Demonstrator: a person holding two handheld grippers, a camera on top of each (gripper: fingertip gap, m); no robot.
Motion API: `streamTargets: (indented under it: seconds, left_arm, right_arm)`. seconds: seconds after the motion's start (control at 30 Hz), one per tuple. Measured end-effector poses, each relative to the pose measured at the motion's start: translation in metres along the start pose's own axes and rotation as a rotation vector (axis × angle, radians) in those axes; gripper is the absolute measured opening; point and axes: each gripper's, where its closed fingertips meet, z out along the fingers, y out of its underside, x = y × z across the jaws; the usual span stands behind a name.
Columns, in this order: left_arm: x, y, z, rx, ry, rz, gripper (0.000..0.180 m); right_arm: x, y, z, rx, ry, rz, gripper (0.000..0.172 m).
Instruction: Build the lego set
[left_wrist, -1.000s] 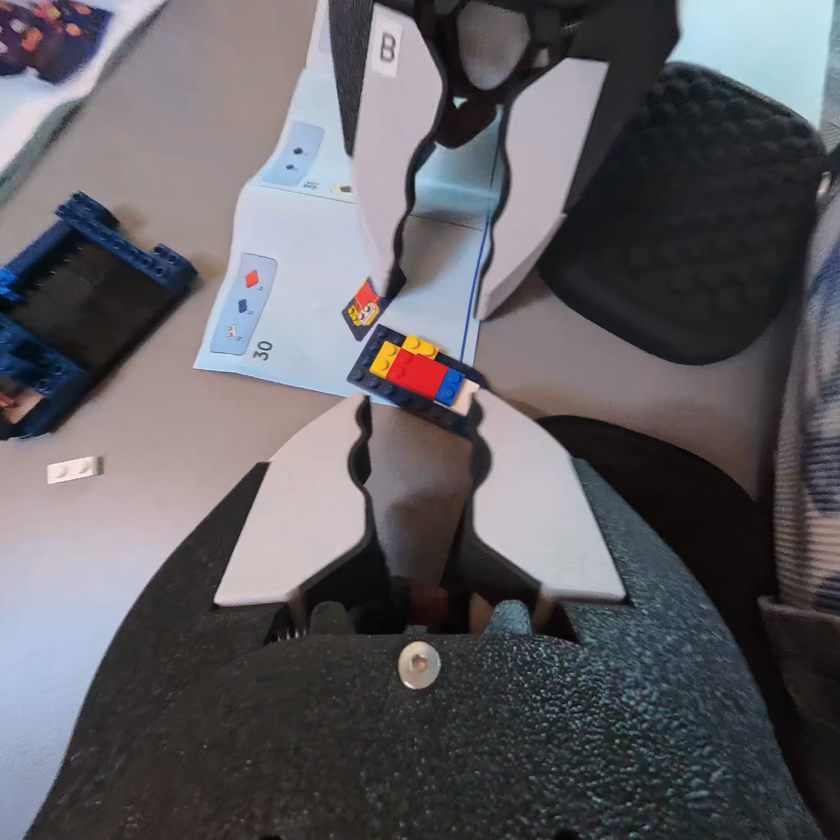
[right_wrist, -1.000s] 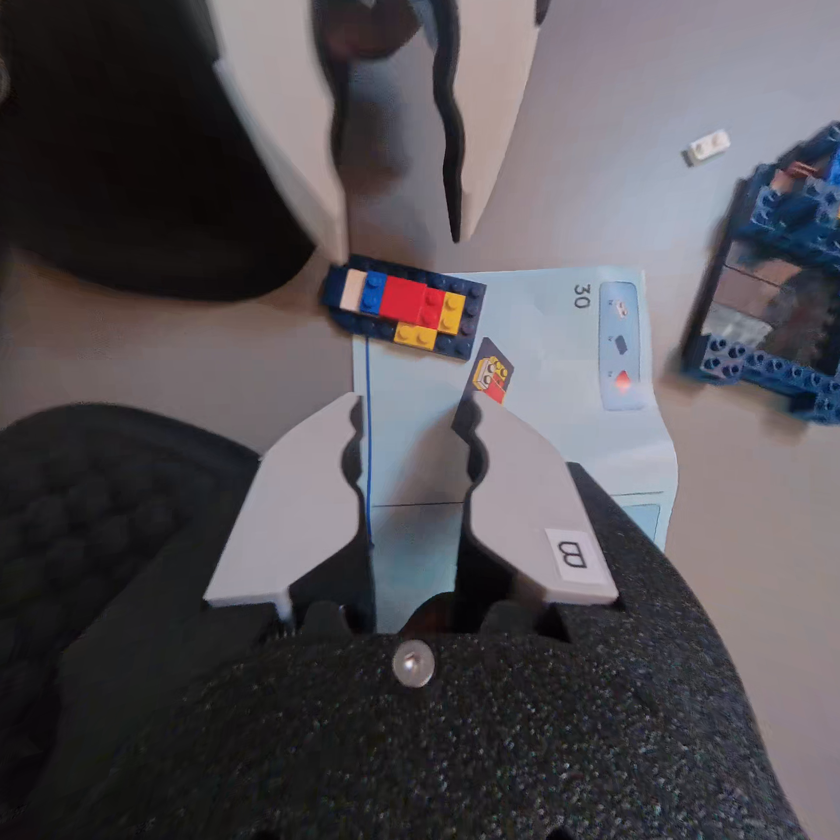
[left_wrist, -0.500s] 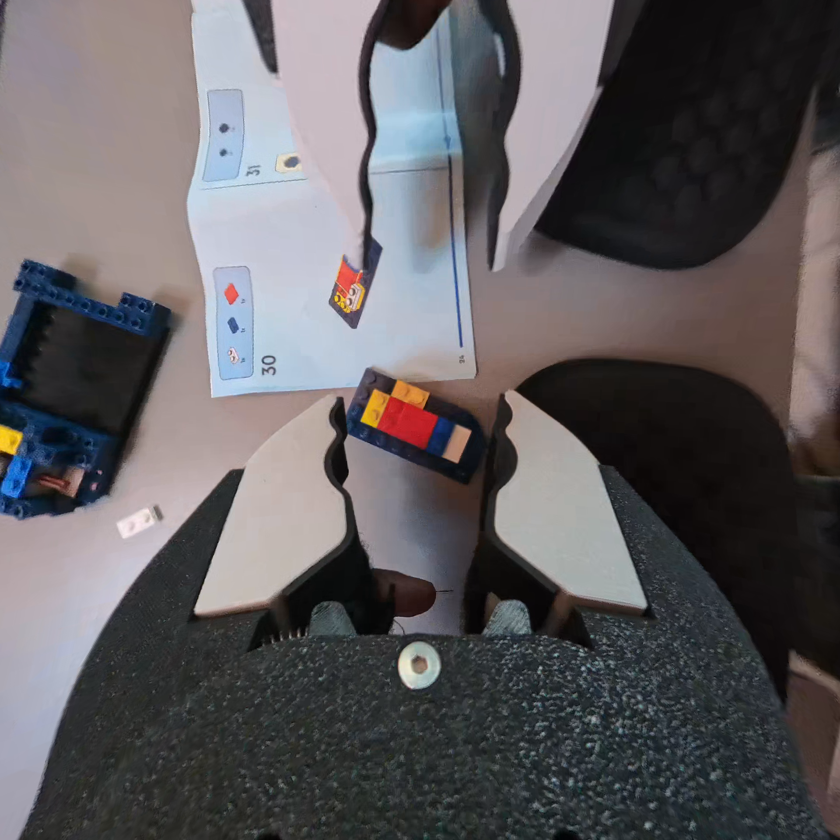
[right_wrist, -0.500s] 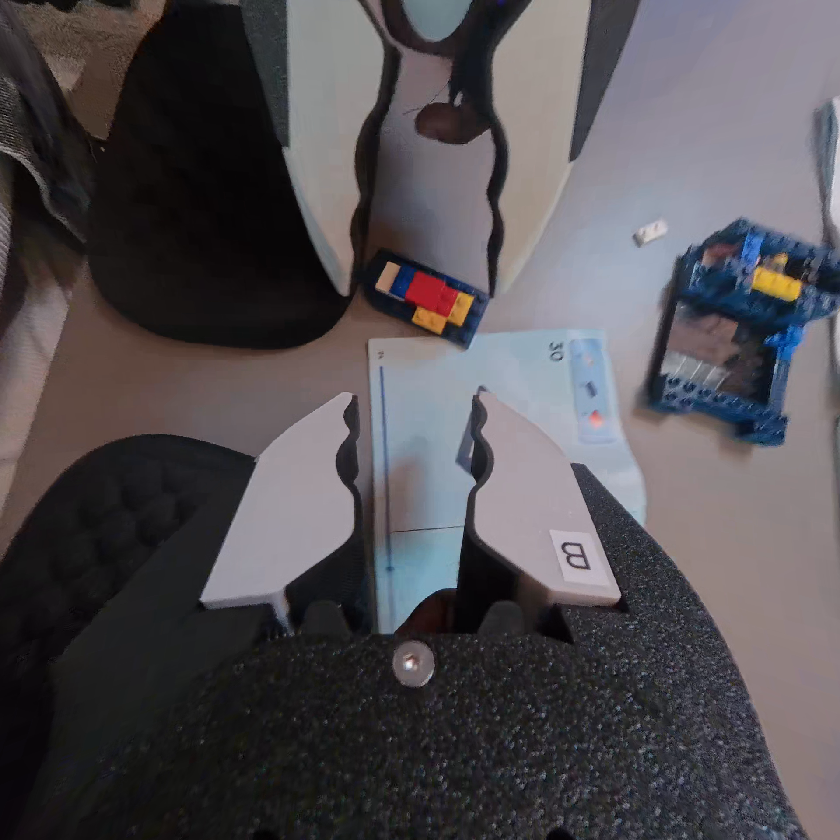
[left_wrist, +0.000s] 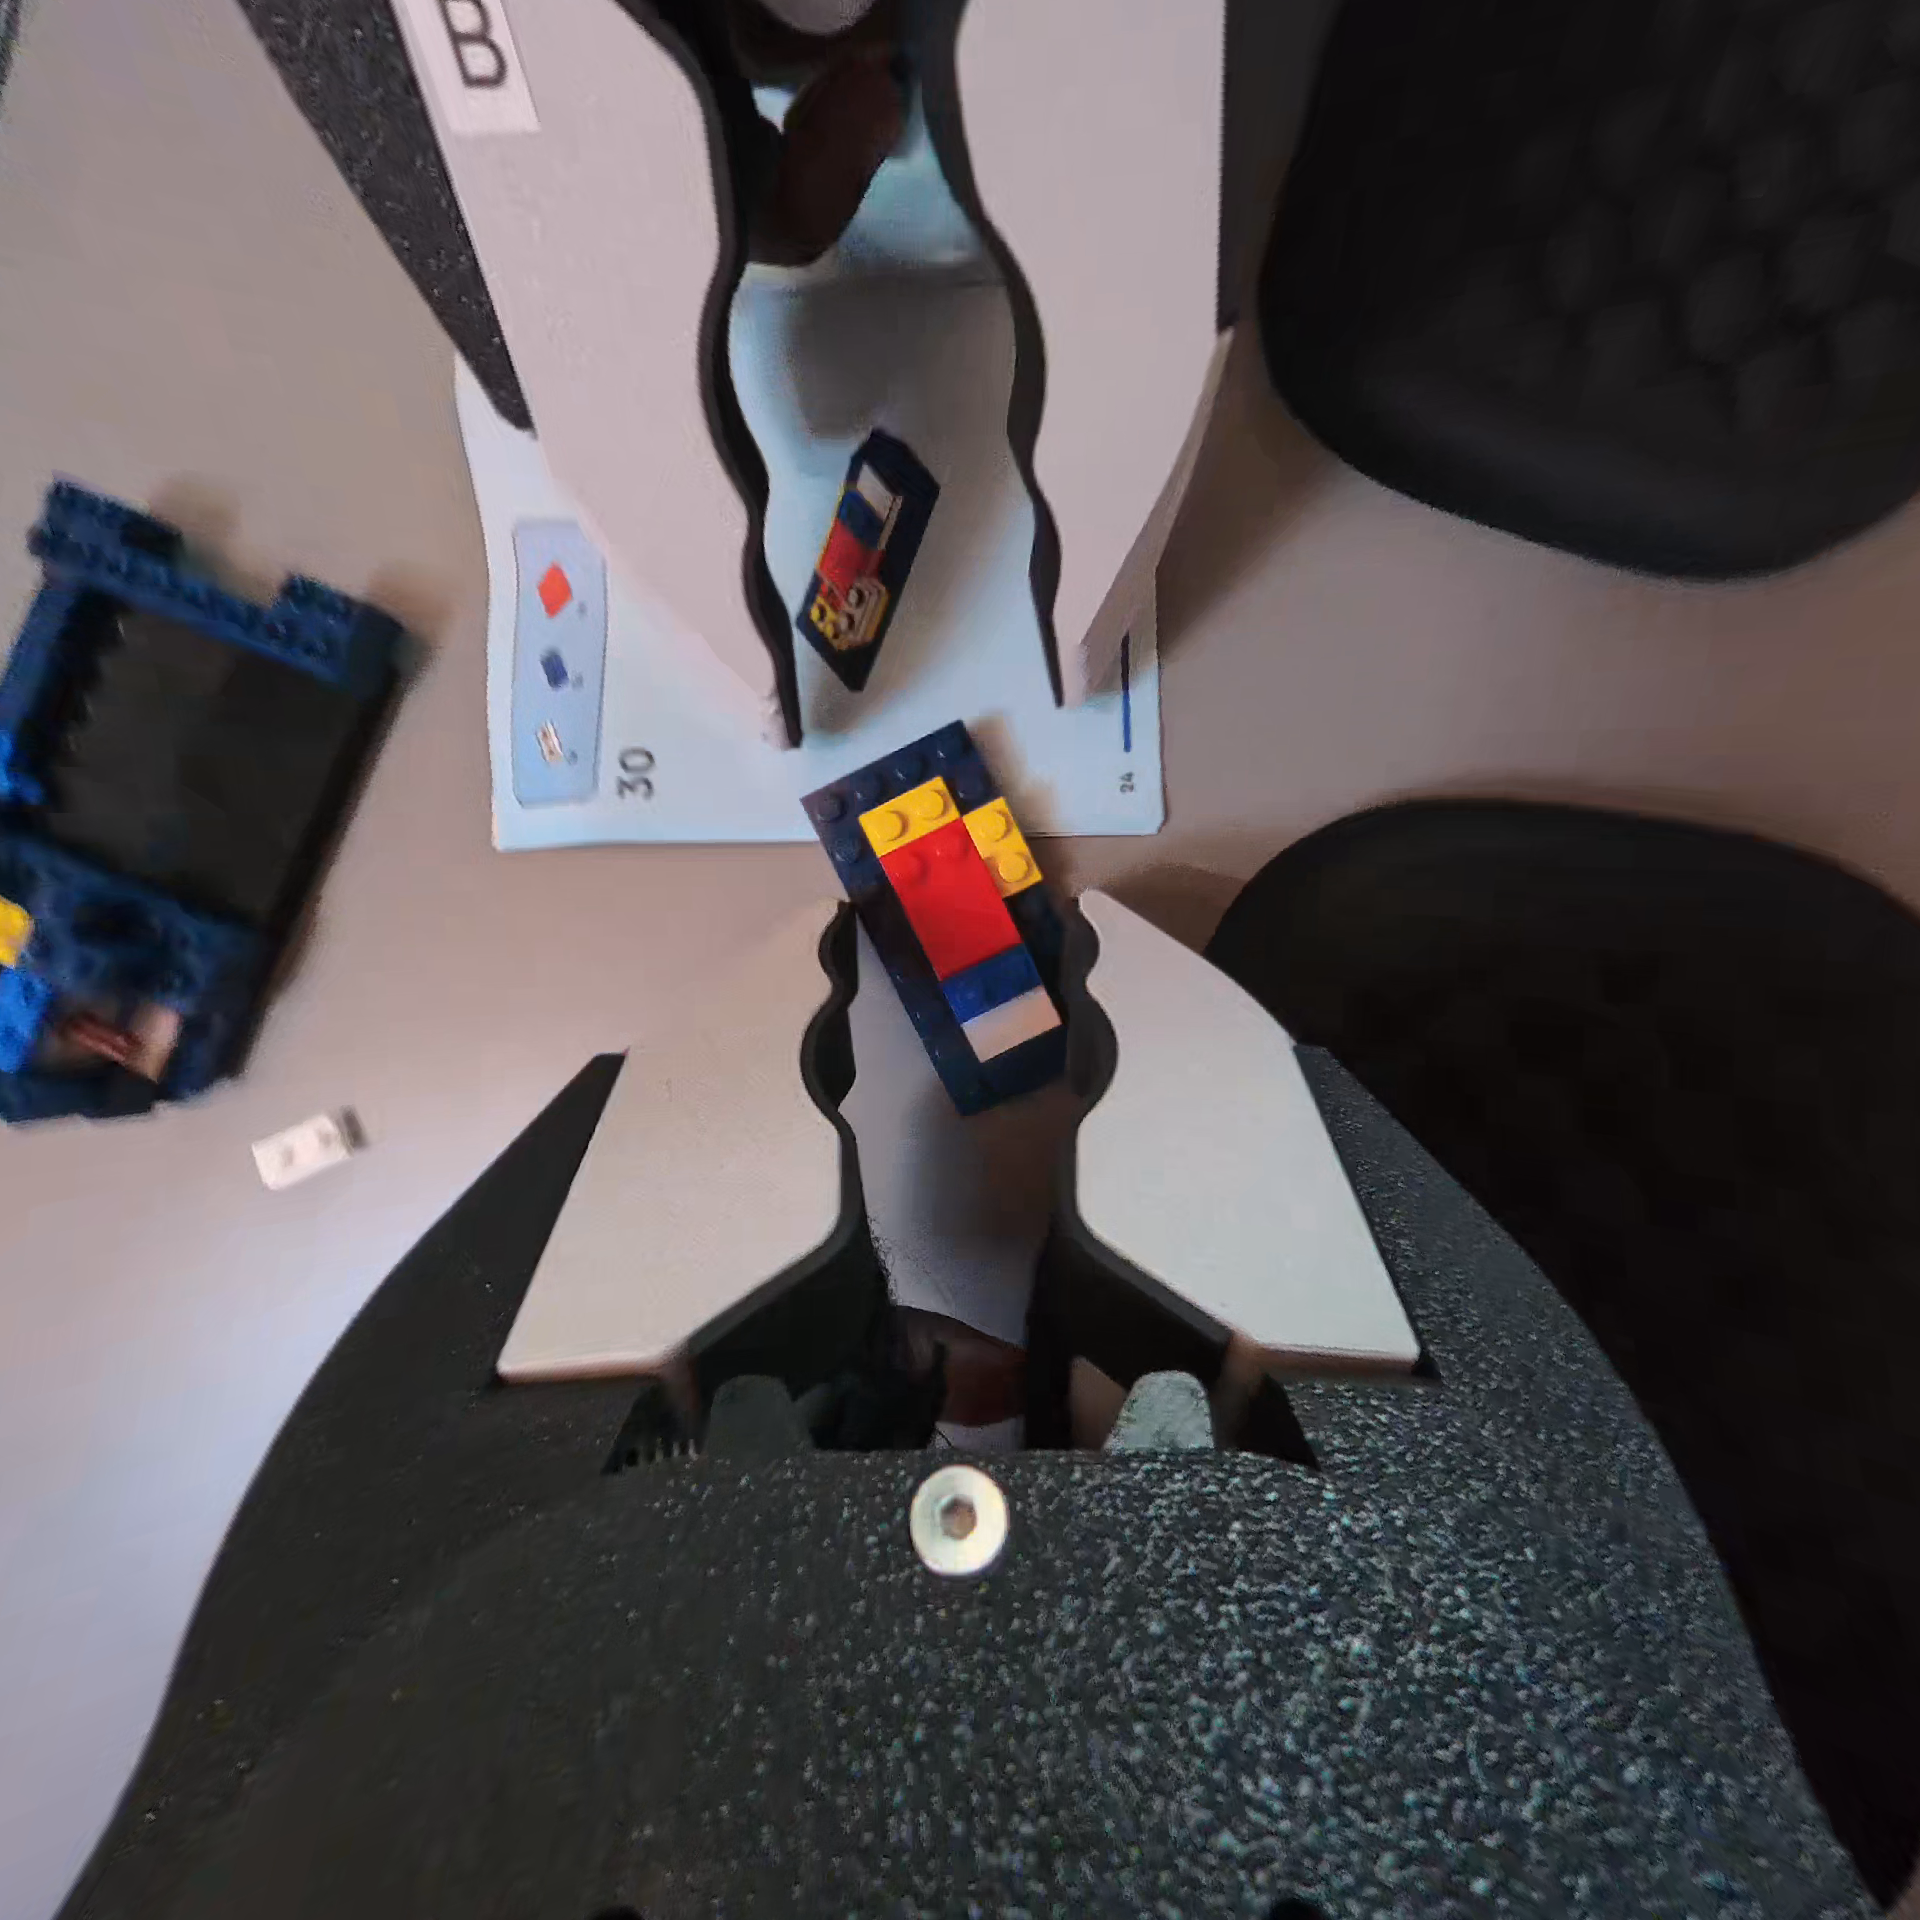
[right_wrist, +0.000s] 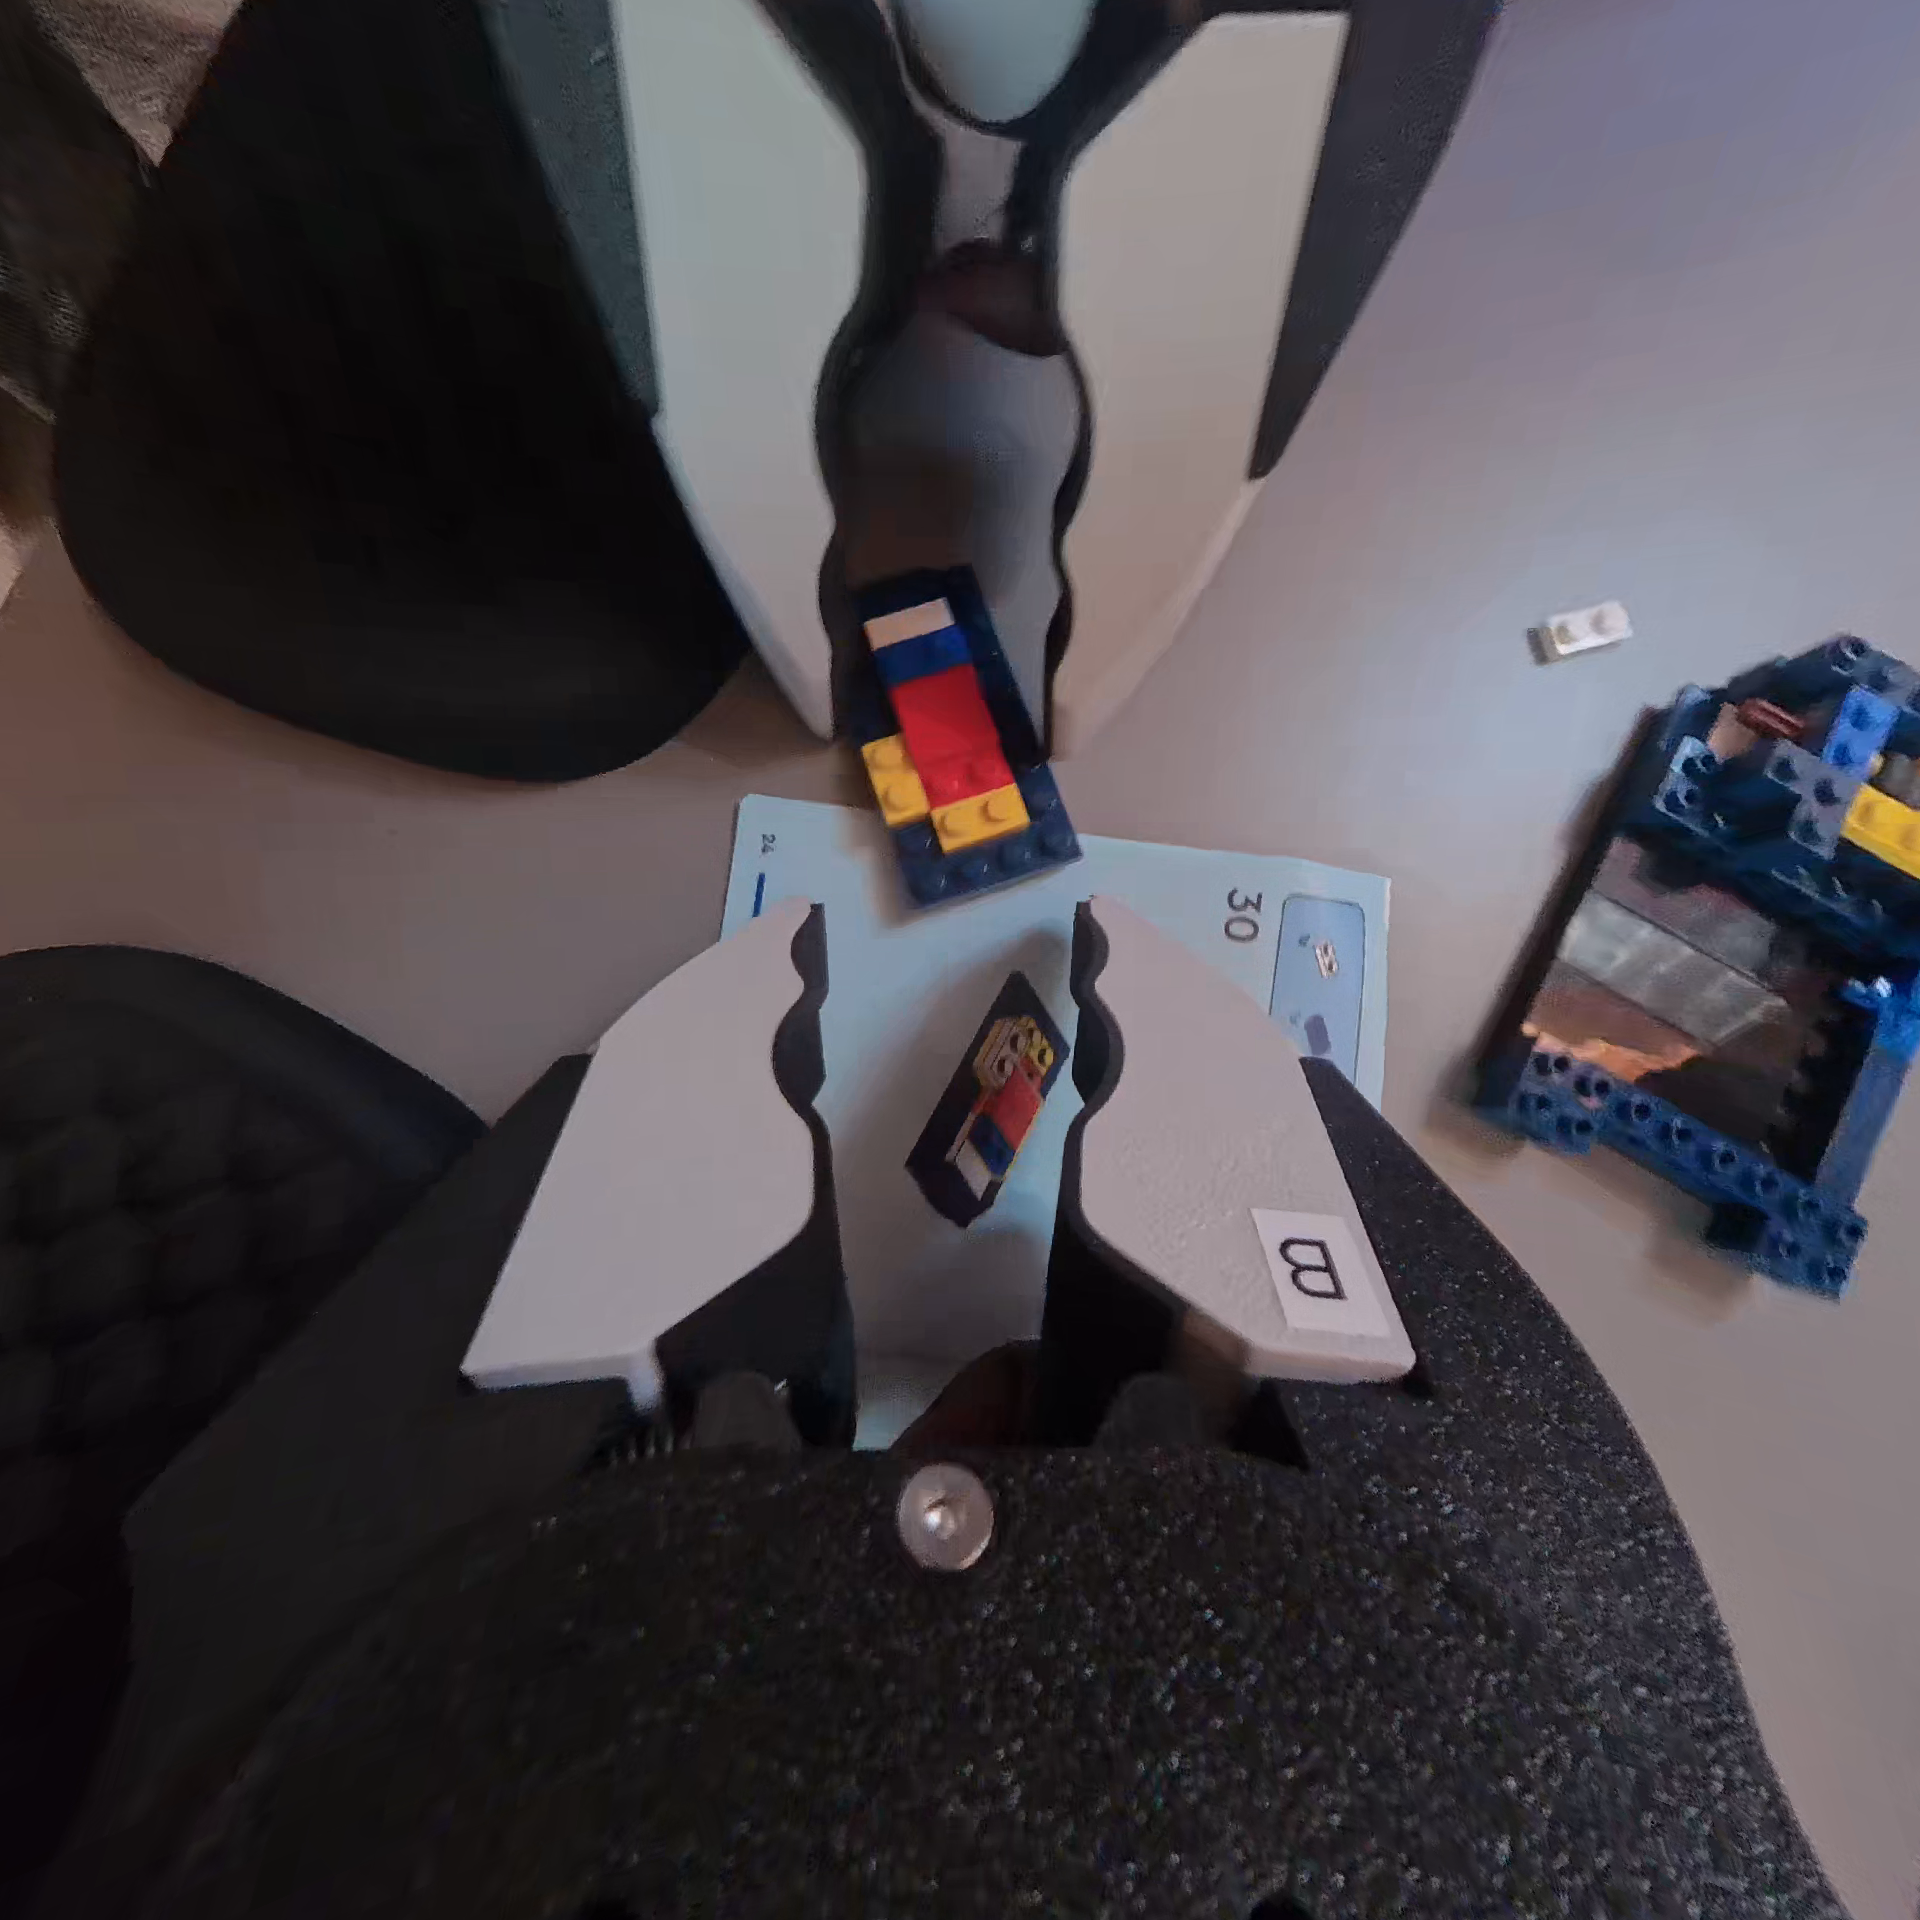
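Tabletop (left_wrist: 208, 312), grey and plain, carries everything, with two big black rounded cushions (left_wrist: 1610, 260) along one side, one of them dimpled. Next in size is an unfinished dark blue brick frame (left_wrist: 177, 831) with a black middle, lying well apart from both tools. Near the centre lies a pale blue instruction sheet (left_wrist: 707, 779). The right gripper (right_wrist: 948, 906) hangs over this sheet with its tongs moderately apart and nothing between the pads; a small printed picture of a brick model (right_wrist: 992, 1101) shows on the paper through the gap. Facing it, the left gripper (left_wrist: 963, 904) has its tongs drawn in narrow on a dark blue brick plate (left_wrist: 935, 753) topped with yellow, red, blue and white pieces. The plate sits slightly askew between the pads, which bear on its long edges, and its far end reaches over the sheet's near edge. Smallest is a white two-stud piece (left_wrist: 301, 1148), alone on the table just beside the frame
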Motion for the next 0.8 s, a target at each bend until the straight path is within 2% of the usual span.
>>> streamTargets:
  seconds: [0.1, 0.2, 0.23, 0.3, 0.4, 0.5, 0.6, 0.63, 0.8]
  left_arm:
    - [-0.004, -0.025, -0.006, 0.102, 0.063, 0.240, 0.037]
    - [-0.003, -0.042, 0.007, 0.133, 0.145, 0.354, 0.037]
    - [-0.004, -0.041, 0.014, 0.113, 0.168, 0.359, 0.037]
    - [-0.007, -0.043, 0.022, 0.125, 0.189, 0.316, 0.051]
    - [-0.006, -0.049, 0.012, 0.206, 0.193, 0.232, 0.051]
    - [-0.013, -0.051, 0.006, 0.240, 0.083, 0.221, 0.027]
    - [-0.012, -0.046, 0.015, 0.225, 0.056, 0.181, 0.007]
    - [-0.012, -0.039, 0.019, 0.183, 0.059, 0.165, 0.005]
    - [-0.010, -0.040, 0.020, 0.204, 0.095, 0.129, 0.000]
  right_arm:
    - [0.001, 0.006, -0.012, 0.017, 0.105, 0.028, 0.044]
    - [0.001, 0.010, -0.029, 0.045, 0.193, 0.086, 0.047]
    - [0.001, 0.013, -0.034, 0.042, 0.222, 0.105, 0.048]
    - [0.001, 0.022, -0.040, 0.014, 0.272, 0.099, 0.047]
    - [-0.006, 0.023, -0.042, 0.033, 0.275, 0.044, 0.041]
    - [-0.008, 0.016, -0.036, 0.077, 0.255, -0.014, 0.035]
    - [-0.007, 0.016, -0.026, 0.052, 0.227, -0.036, 0.039]
    - [-0.006, 0.017, -0.023, 0.045, 0.226, -0.028, 0.040]
    - [-0.002, 0.015, -0.017, 0.072, 0.244, 0.019, 0.037]
